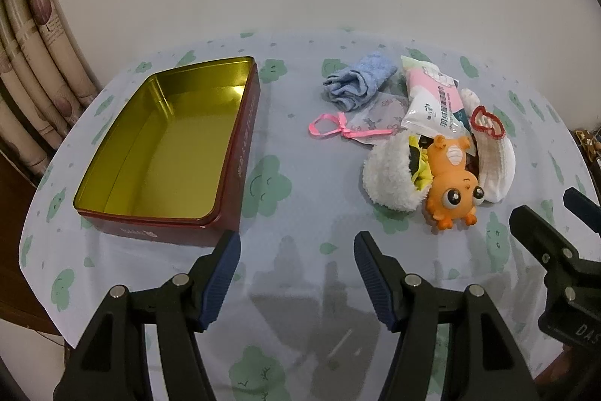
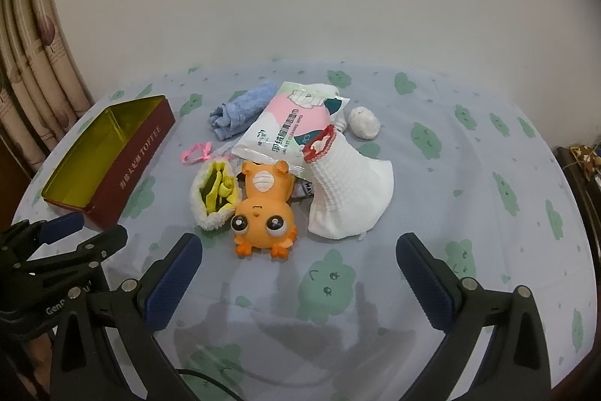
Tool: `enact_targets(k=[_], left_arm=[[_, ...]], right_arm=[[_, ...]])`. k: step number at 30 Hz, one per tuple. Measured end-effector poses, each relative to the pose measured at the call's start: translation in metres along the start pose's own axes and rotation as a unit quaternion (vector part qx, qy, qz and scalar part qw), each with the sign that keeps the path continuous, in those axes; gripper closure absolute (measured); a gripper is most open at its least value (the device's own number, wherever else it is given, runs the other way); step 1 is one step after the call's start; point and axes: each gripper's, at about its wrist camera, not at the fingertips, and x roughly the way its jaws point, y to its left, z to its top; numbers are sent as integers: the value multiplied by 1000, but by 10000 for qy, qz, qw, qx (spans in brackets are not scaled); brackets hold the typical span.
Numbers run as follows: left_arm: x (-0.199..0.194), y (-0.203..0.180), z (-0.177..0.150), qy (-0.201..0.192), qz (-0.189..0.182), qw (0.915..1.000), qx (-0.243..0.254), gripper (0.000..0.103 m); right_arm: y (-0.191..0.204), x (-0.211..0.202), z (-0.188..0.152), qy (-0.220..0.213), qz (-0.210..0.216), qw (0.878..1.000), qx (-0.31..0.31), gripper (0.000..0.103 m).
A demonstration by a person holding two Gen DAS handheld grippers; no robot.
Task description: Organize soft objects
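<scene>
While both grippers' fingers hang spread, orange toy lies head nearest them.

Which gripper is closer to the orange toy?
Right. The right gripper sits just in front of the orange toy; the left gripper is off toward the tin.
</scene>
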Motion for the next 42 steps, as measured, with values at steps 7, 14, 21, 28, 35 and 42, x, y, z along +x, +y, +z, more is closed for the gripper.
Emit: enact_targets(k=[7, 14, 21, 28, 35, 42], left_arm=[[1, -2, 1, -7, -9, 10000, 33, 38], [0, -2, 1, -1, 5, 10000, 39, 38], [-2, -3, 1, 22, -6, 10000, 61, 38], [-2, -2, 2, 31, -3, 10000, 73, 38], [-1, -2, 2, 53, 2, 10000, 62, 38], [5, -2, 1, 87, 31, 9999, 75, 38]], right_arm=[[1, 2, 1, 24, 19, 10000, -27, 1], [3, 1, 0, 14, 51, 10000, -61, 1], [5, 0, 0, 16, 52, 10000, -71, 1], [3, 2, 0, 24, 38, 10000, -75, 1], [0, 5, 2, 0, 61, 9999, -91, 1], [-24, 19, 9, 65, 127, 9998, 120, 18]])
